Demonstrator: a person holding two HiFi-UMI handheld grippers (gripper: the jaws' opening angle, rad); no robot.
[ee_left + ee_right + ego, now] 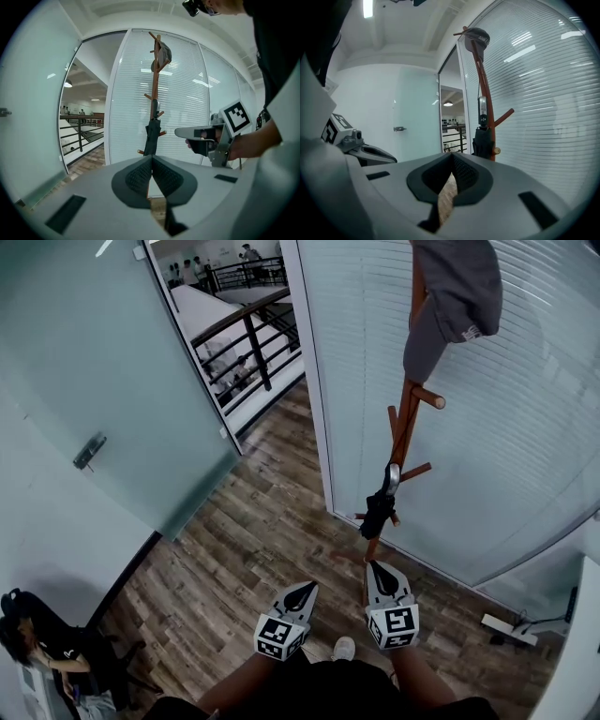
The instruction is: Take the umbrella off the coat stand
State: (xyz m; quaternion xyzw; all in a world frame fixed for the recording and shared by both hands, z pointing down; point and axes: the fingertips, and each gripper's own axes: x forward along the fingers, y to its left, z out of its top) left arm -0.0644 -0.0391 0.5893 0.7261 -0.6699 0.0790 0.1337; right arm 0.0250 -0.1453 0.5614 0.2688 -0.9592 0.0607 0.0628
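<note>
- Closest in: left gripper (pixel 304 592) and right gripper (pixel 379 574), side by side above the wooden floor (pixel 246 540), with both forearms cut off at the head view's lower edge.
- Left jaws pressed together at the tips, nothing between them.
- Right jaws likewise pressed together and empty, with only a sliver of floor showing lower down between the pads.
- Just past the right gripper's tip in the head view: foot of the coat stand (pixel 406 418), covered by that gripper, so no telling what the base looks like.
- Umbrella (pixel 379 510), black and folded, hanging low on the stand among the lower pegs, ahead of both jaws and touched by neither.
- Straight up the line of the left jaws in the left gripper view, and a little right of the right jaws in the right gripper view.
- Umbrella's lower end hidden behind the gripper's own body in both gripper views.
- Higher up: grey cap (pixel 457 287) on the stand's top, cropped by the upper edge.
- Farthest: slatted blinds (pixel 525 409) behind, and a frosted glass door (pixel 103 381) to the left.
</note>
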